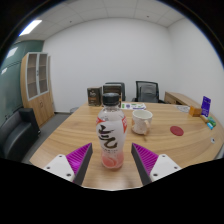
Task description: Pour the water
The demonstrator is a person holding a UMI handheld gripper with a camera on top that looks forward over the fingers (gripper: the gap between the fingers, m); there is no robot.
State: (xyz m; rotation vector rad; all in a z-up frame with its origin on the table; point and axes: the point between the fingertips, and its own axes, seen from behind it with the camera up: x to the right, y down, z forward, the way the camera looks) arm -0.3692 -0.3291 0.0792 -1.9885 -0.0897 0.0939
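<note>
A clear bottle [110,135] with a white label and pinkish liquid in its lower part stands upright on the wooden table [70,128]. It stands between my fingers with a gap at each side. My gripper [111,153] is open, and its purple pads [72,160] flank the bottle's base. A white mug [142,120] stands on the table just beyond and to the right of the bottle, apart from it.
A red round coaster [177,130] lies right of the mug. A dark box [93,96] and small items sit at the table's far side, and a purple box [205,105] at the far right. Black chairs [147,90] stand behind, another [18,132] at the left. A cabinet [37,85] stands by the left wall.
</note>
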